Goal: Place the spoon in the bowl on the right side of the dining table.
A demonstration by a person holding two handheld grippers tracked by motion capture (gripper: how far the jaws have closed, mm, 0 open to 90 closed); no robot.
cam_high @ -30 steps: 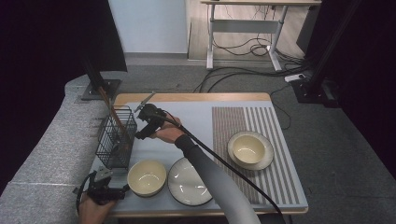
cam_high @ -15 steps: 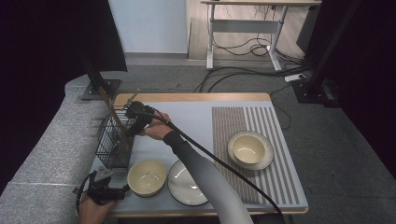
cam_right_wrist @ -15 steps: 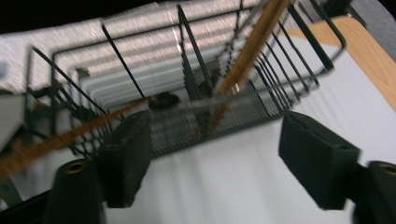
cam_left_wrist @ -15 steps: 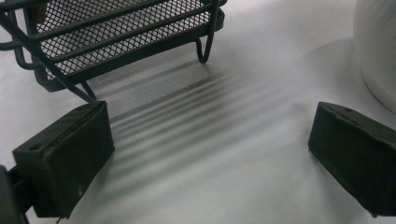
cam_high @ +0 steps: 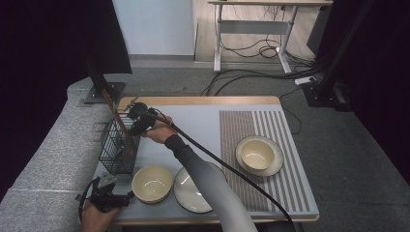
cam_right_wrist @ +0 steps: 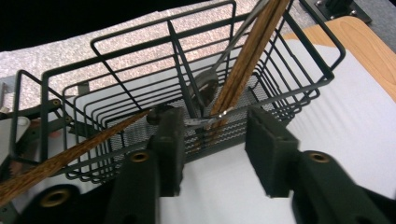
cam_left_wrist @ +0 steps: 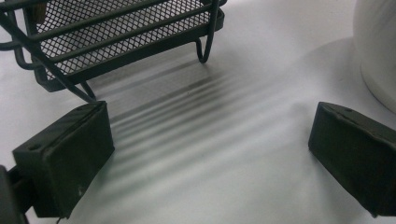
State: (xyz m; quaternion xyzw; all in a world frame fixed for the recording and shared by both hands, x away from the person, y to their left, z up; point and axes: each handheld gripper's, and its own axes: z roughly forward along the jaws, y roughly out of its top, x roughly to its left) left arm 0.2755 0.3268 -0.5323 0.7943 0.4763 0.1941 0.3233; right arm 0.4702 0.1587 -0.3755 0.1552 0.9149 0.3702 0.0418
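Mostly black wire basket [cam_right_wrist: 140, 88], wooden chopsticks [cam_right_wrist: 243, 56]

A fixed high view looks forward and down over the whole table [cam_high: 193, 108]. Both gripper views sit close, low over it, sharing the wire basket [cam_high: 118, 145] [cam_left_wrist: 116, 32] [cam_right_wrist: 187, 88].

Dim surroundings, soft striped shadows

No readable text, label, brand, number or sign appeared on anything at the table or around it.
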